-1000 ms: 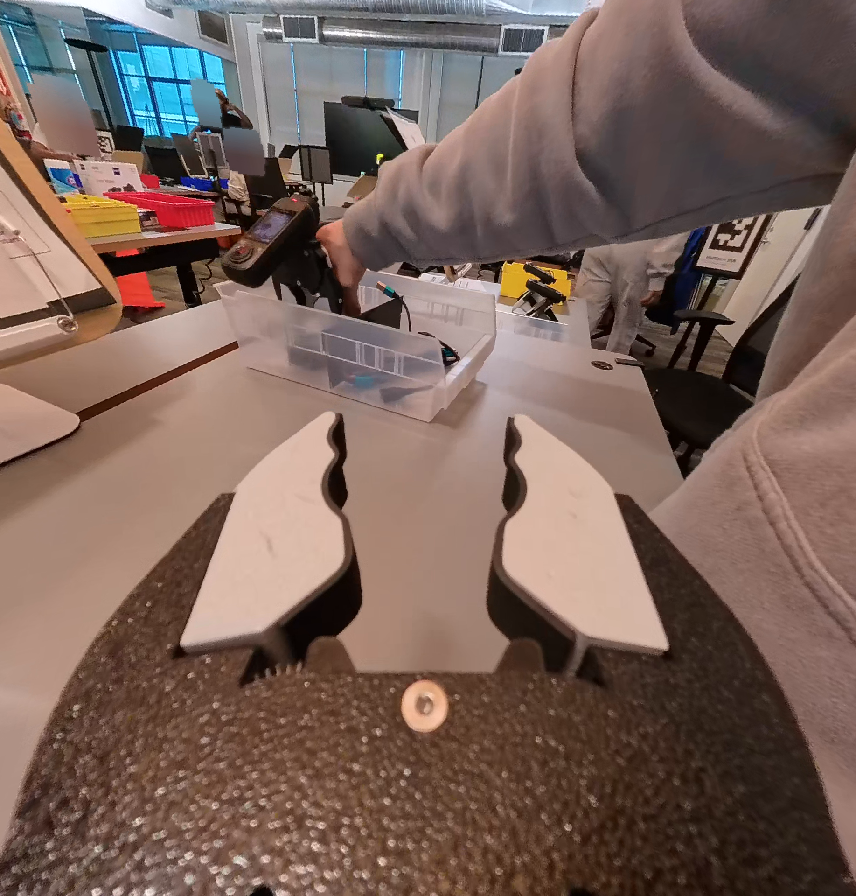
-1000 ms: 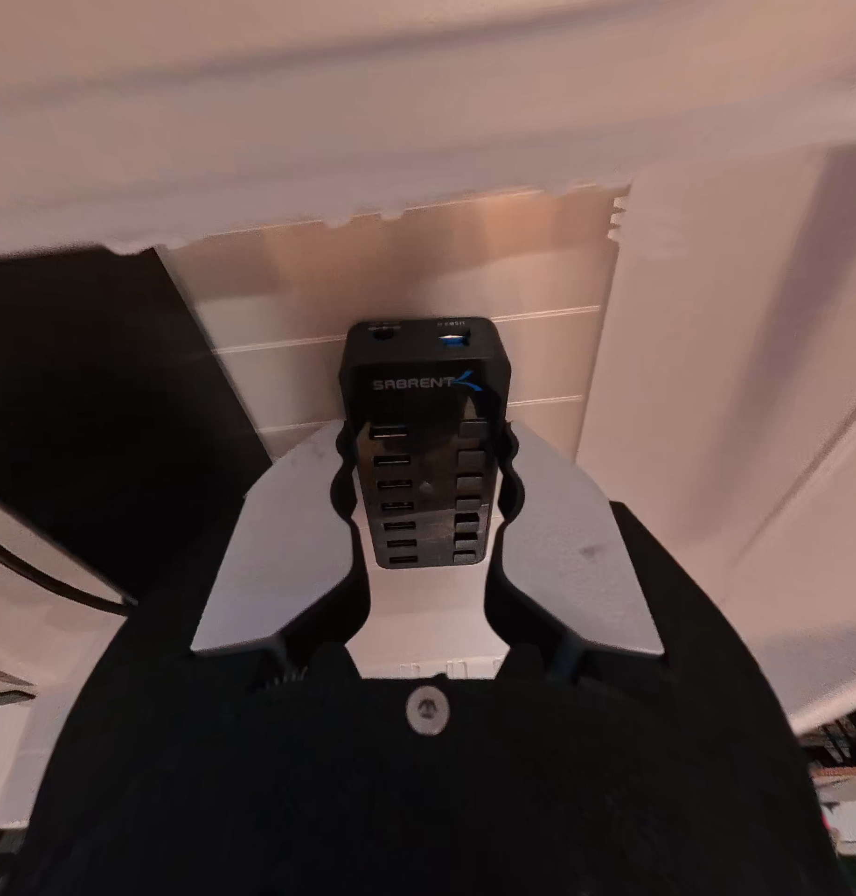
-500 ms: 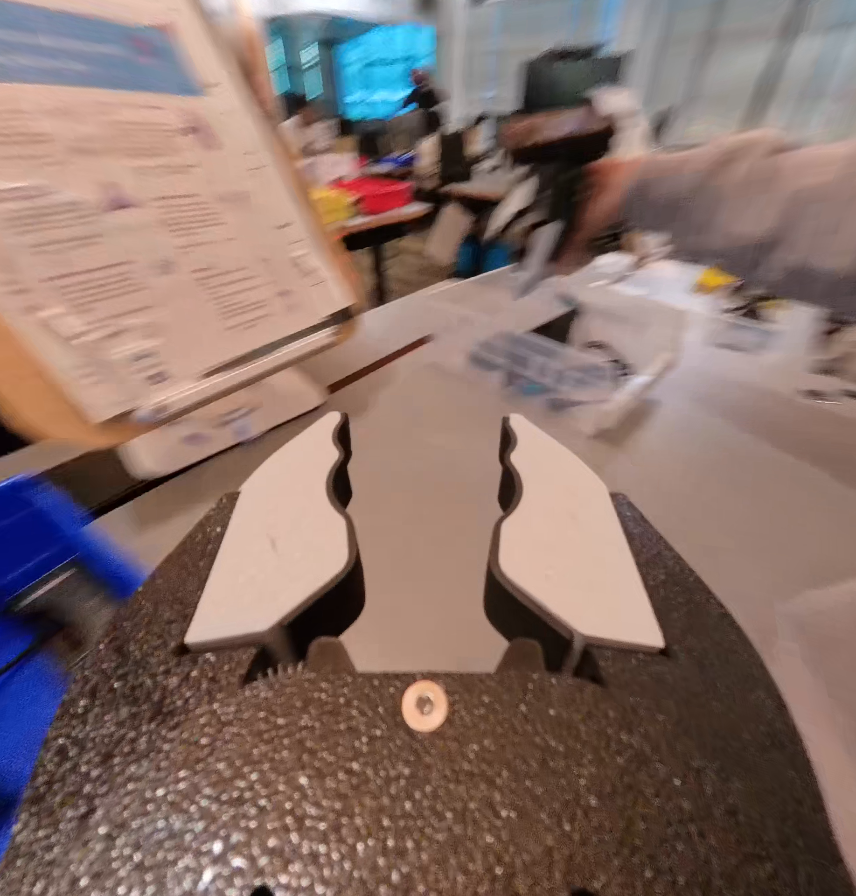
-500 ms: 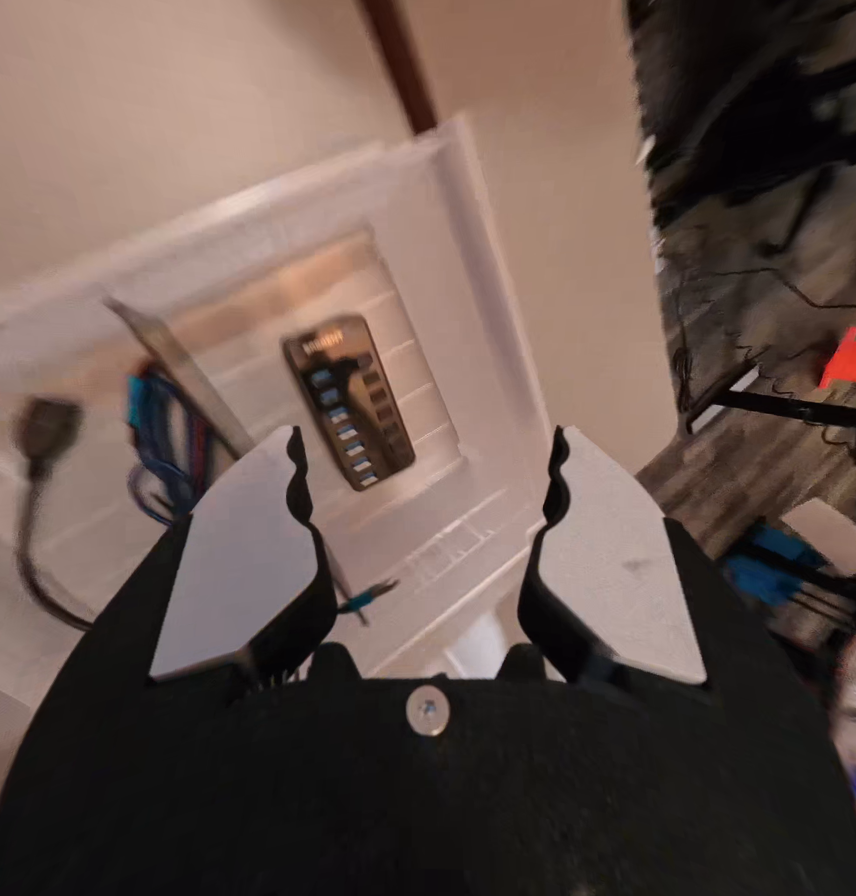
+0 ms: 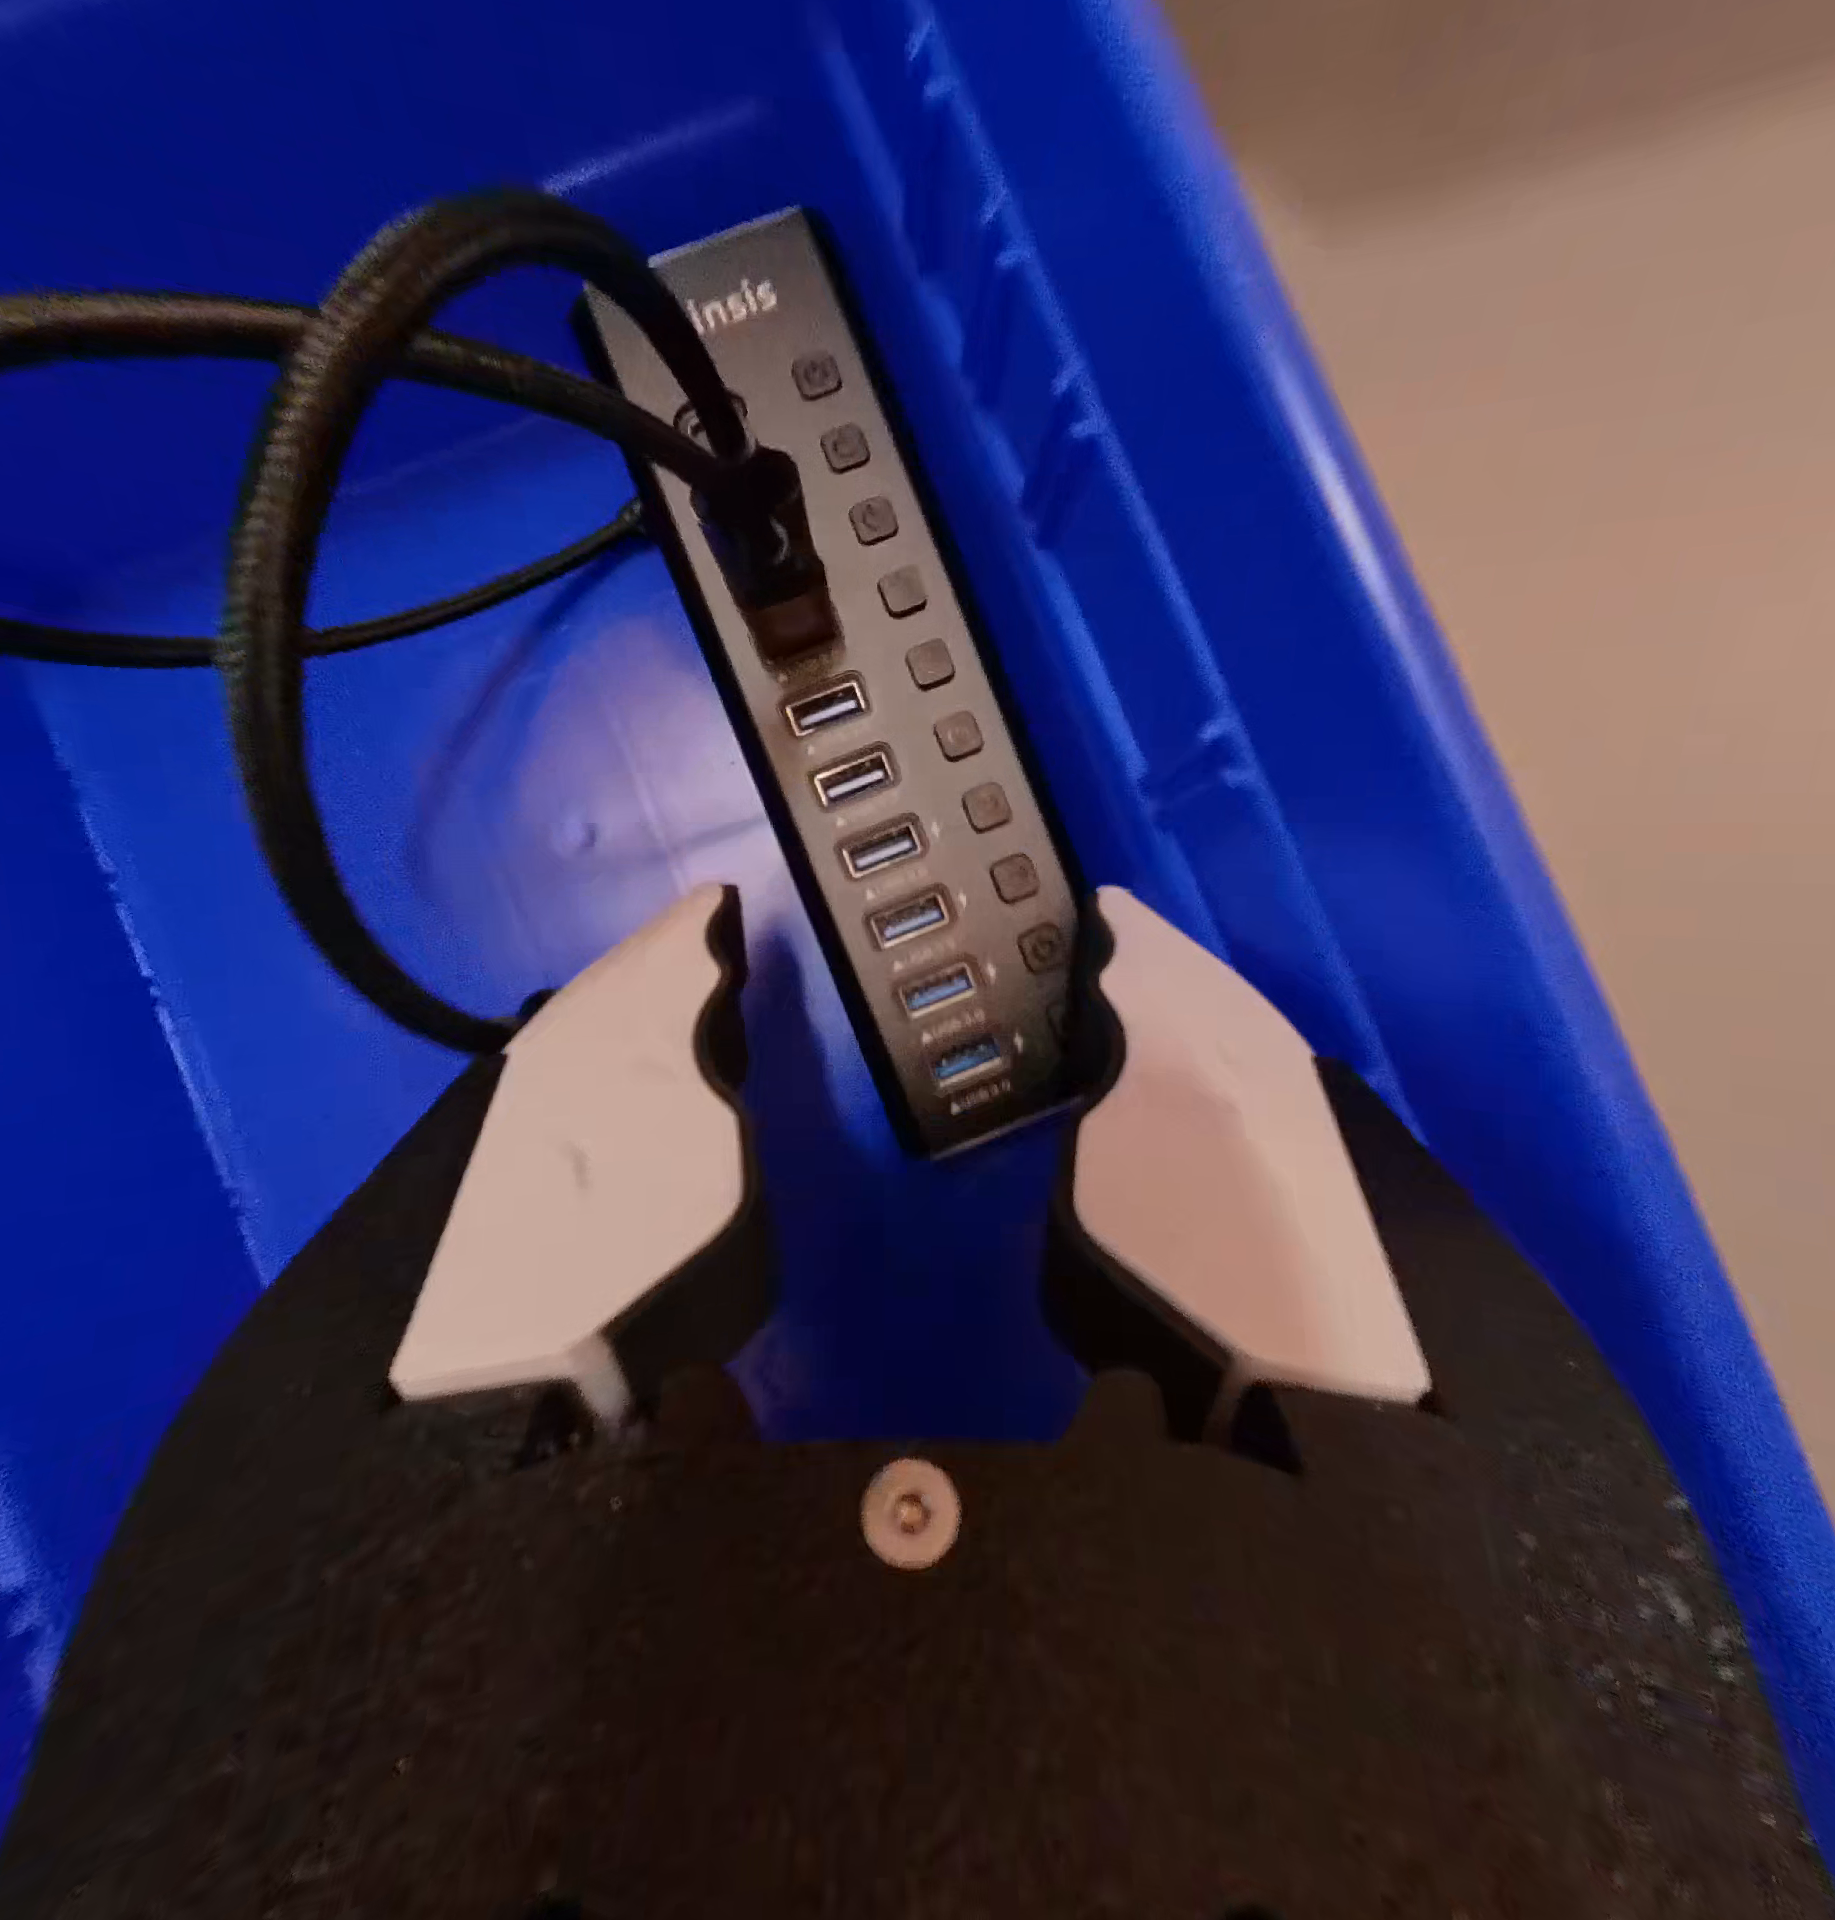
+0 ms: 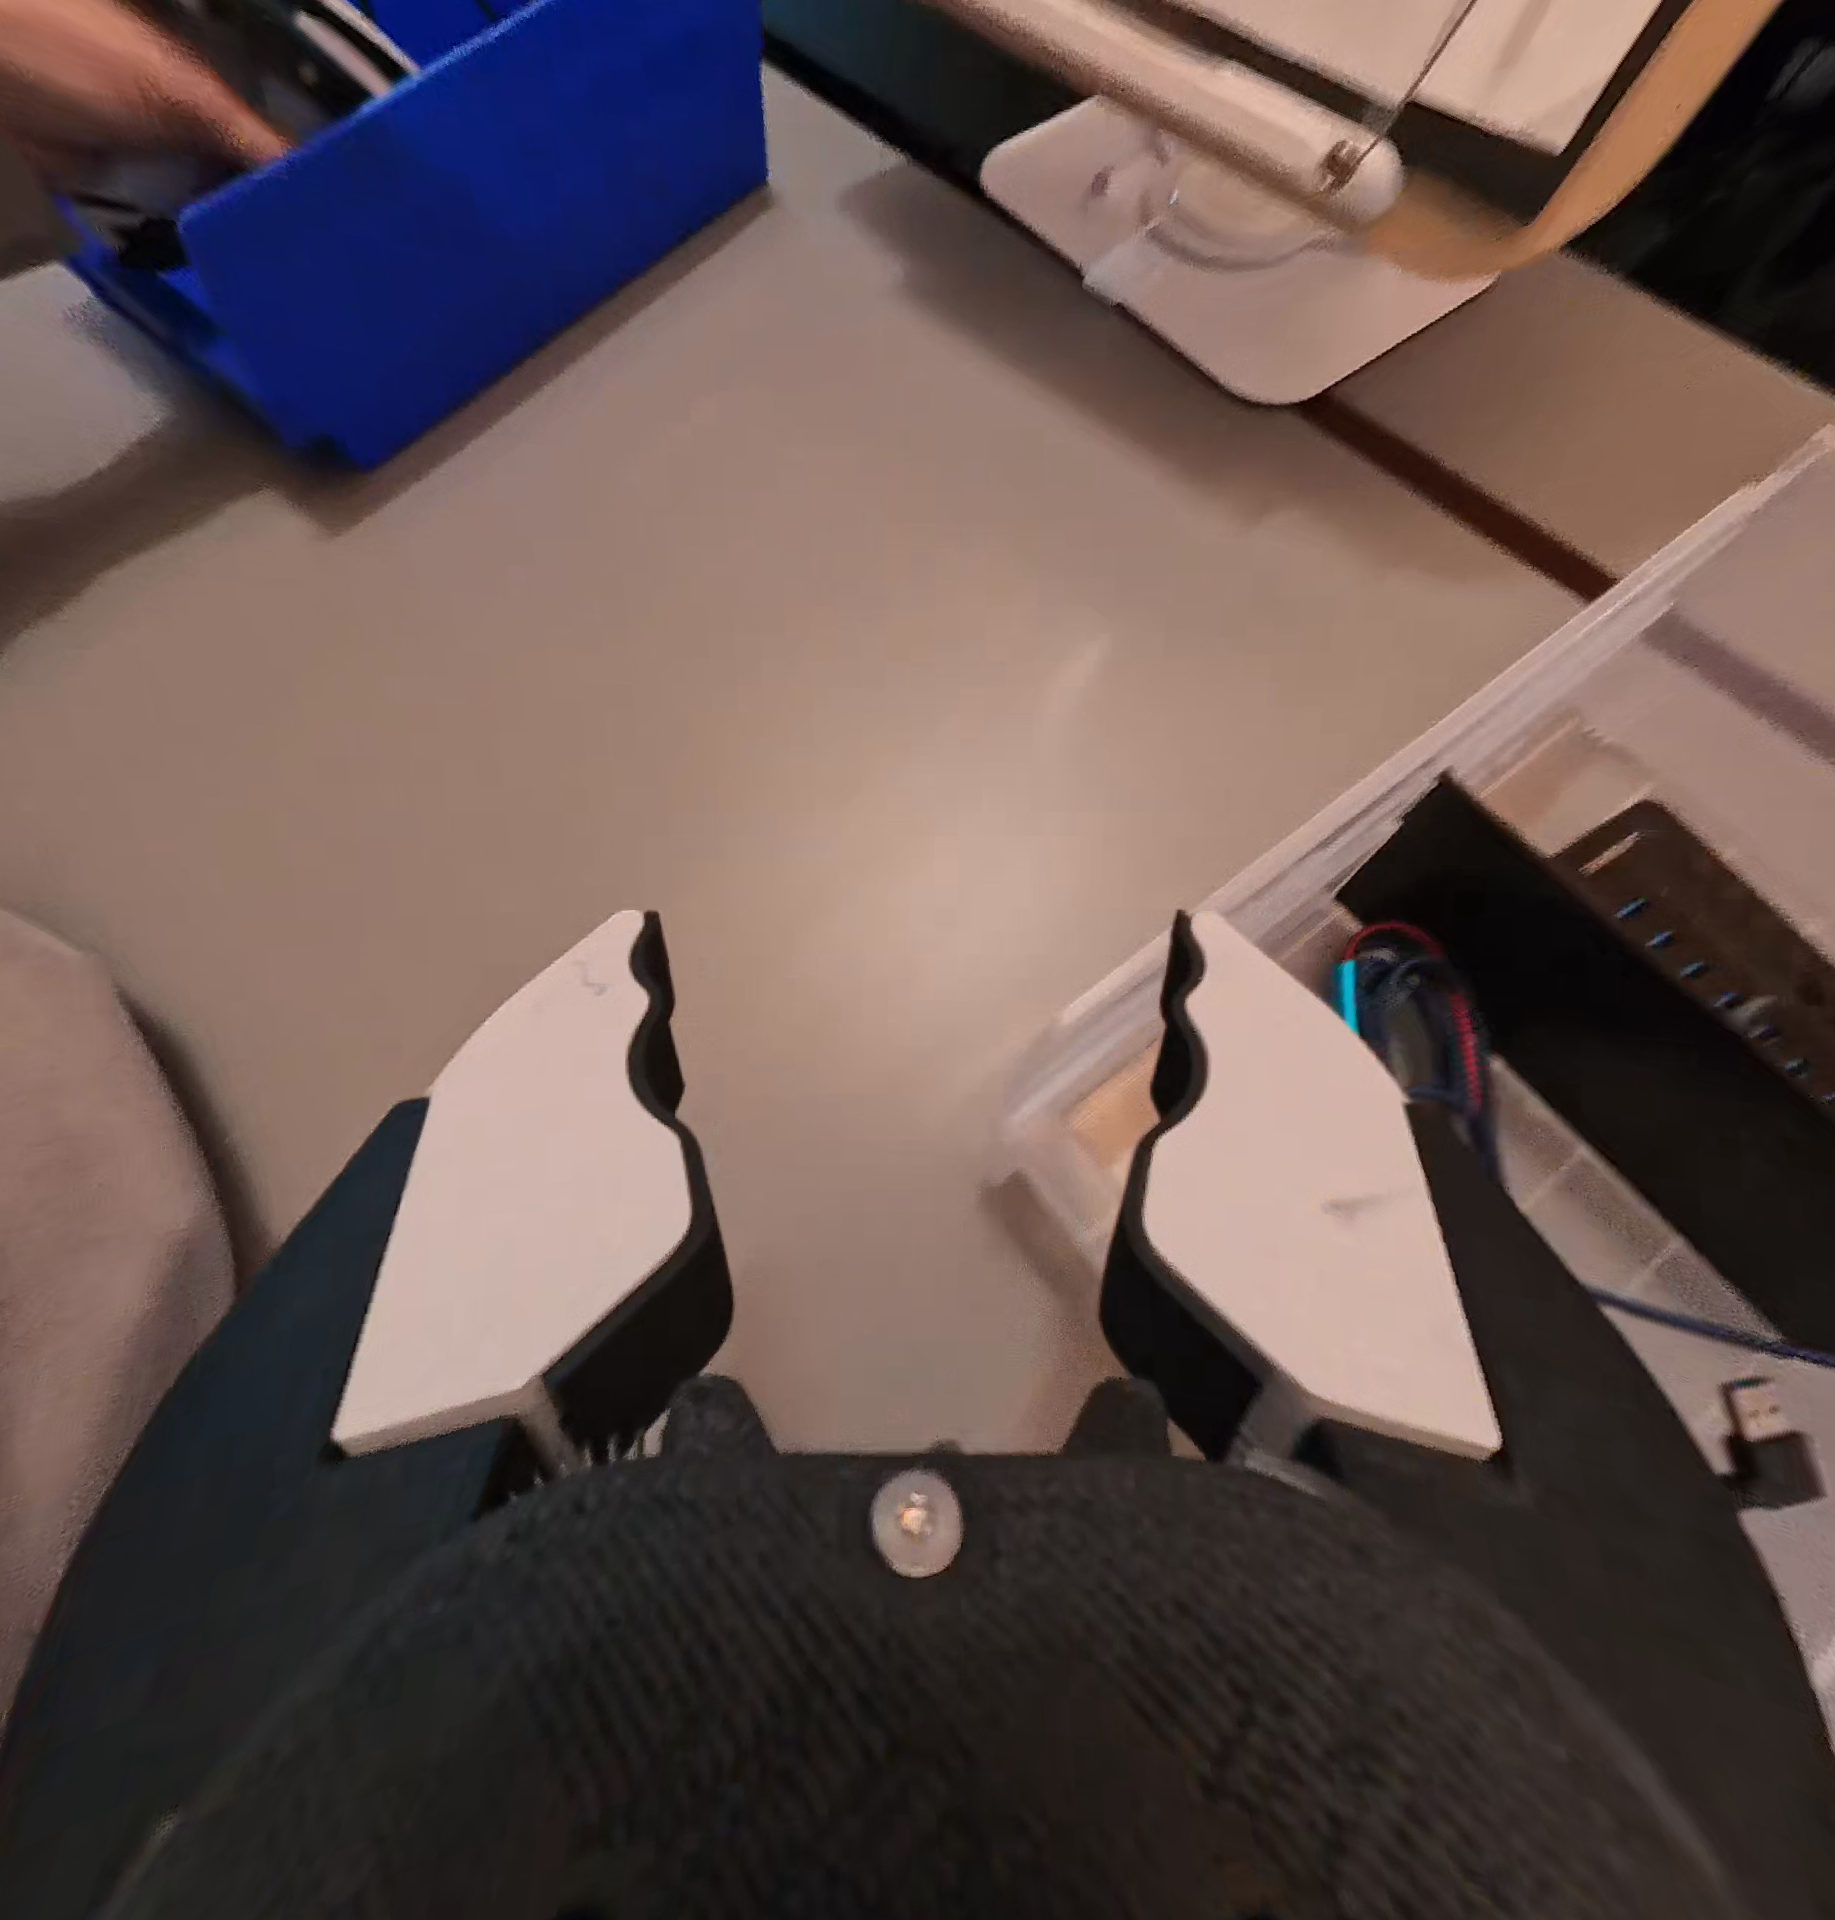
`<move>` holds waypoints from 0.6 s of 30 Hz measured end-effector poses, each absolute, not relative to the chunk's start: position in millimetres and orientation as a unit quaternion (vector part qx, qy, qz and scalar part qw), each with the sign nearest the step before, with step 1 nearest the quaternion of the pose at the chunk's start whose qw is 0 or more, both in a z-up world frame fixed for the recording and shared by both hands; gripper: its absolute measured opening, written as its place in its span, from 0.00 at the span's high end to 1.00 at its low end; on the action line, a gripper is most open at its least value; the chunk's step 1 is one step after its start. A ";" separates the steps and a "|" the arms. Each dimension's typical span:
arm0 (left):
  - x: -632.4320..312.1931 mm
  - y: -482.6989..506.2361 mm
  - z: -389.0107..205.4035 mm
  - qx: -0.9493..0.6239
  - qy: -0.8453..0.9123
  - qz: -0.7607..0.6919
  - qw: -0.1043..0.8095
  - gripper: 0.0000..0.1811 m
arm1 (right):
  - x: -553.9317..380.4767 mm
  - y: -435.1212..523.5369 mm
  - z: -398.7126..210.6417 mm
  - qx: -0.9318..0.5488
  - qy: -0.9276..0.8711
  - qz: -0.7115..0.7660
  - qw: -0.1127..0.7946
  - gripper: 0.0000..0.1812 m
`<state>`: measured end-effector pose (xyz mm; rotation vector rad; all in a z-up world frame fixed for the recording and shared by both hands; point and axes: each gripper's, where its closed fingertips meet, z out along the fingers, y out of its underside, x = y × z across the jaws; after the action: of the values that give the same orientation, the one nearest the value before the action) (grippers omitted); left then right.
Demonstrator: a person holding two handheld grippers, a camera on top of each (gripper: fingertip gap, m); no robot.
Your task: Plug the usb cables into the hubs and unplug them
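In the left wrist view a long dark grey usb hub (image 5: 892,790) lies in a blue bin (image 5: 373,935), against its right wall. A black braided cable (image 5: 269,644) loops on the bin floor and its plug (image 5: 762,530) sits in an upper port of the hub. My left gripper (image 5: 913,914) is open and straddles the near end of the hub; the right finger touches the hub's edge, the left finger stands apart. In the right wrist view my right gripper (image 6: 915,925) is wide open and empty above the grey table (image 6: 788,675).
A clear bin (image 6: 1308,862) at the right holds a second black hub (image 6: 1723,966) and coiled blue and red cables (image 6: 1412,1018); a black usb plug (image 6: 1765,1444) lies near it. The blue bin (image 6: 456,239) stands far left, with a hand (image 6: 92,83) over it. A white stand base (image 6: 1204,260) is behind.
My left gripper swung left from over the table down into the blue bin, around the hub. My right gripper let go of the black hub, opened wide and drew back over the table.
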<state>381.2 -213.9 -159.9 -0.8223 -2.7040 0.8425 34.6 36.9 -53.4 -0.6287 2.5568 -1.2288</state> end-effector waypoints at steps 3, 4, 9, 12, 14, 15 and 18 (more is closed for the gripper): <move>374.8 -218.5 -164.3 -0.282 -0.911 0.277 0.120 0.64 | 37.4 48.7 -66.7 -0.199 0.885 -0.405 0.114 0.48; 375.5 -219.9 -164.7 -0.287 -0.908 0.280 0.120 0.64 | 39.2 51.3 -69.3 -0.196 0.886 -0.403 0.118 0.48; 388.8 -219.5 -162.5 -0.299 -0.909 0.281 0.075 0.66 | 40.1 58.5 -77.0 -0.197 0.895 -0.386 0.107 0.49; 413.2 -222.3 -160.4 -0.279 -0.917 0.285 0.031 0.65 | 36.3 60.7 -75.0 -0.202 0.895 -0.385 0.095 0.49; 427.5 -222.5 -159.8 -0.259 -0.923 0.284 0.015 0.66 | 30.8 61.2 -73.4 -0.195 0.898 -0.384 0.088 0.49; 429.5 -220.7 -159.8 -0.262 -0.923 0.281 0.014 0.65 | 29.3 61.1 -71.6 -0.191 0.898 -0.386 0.088 0.49; 411.1 -210.0 -164.5 -0.311 -0.911 0.263 0.061 0.62 | 35.5 57.0 -61.9 -0.187 0.890 -0.402 0.110 0.49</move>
<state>411.1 -210.0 -164.5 -0.9424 -2.7569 0.7952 35.5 57.0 -61.9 -0.5506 2.6139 -1.1801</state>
